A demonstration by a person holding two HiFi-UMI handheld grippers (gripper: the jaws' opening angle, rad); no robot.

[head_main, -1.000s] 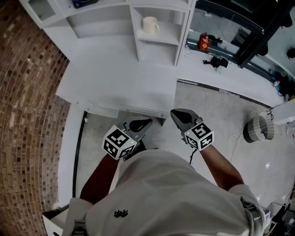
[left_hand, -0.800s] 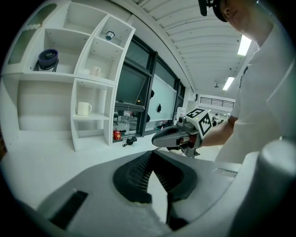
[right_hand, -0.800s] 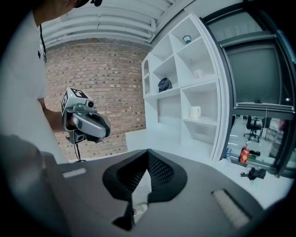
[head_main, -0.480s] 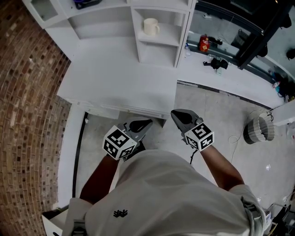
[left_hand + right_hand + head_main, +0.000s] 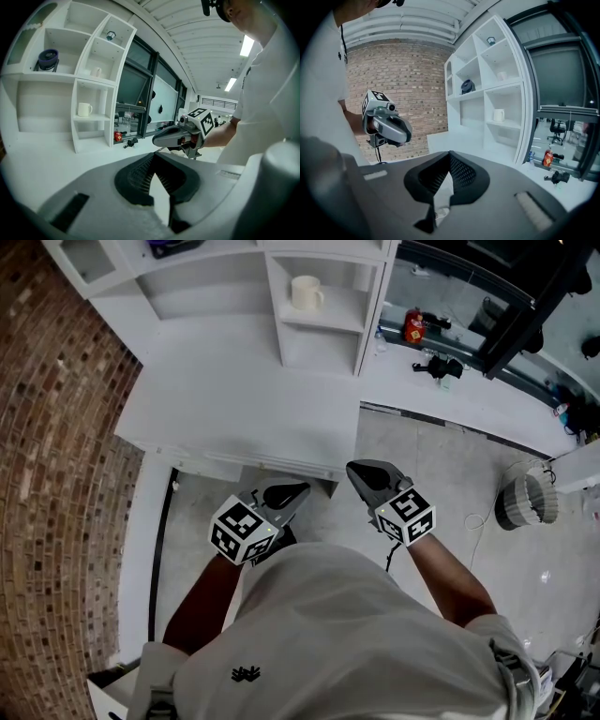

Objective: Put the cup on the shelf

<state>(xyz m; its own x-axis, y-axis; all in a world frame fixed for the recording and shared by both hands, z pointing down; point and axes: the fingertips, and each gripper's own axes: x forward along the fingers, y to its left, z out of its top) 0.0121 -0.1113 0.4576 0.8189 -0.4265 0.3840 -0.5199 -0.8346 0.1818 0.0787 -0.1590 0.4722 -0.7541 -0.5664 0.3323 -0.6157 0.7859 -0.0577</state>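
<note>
White mug [image 5: 305, 292] on shelf [image 5: 339, 315], 2 claws empty
Our left claw [image 5: 300, 490] and right claw [image 5: 356, 470] are closed, well apart from it; a careless reach could topple it.

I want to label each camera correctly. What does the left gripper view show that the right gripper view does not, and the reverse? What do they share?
Only the left gripper view: the right gripper, its jaws together and empty, and a lit ceiling lamp.
Only the right gripper view: the left gripper, its jaws together too, and the brick wall.
Both: the white shelf unit with the white cup upright in a compartment, a dark blue container one level higher, and a red item beside the unit.
</note>
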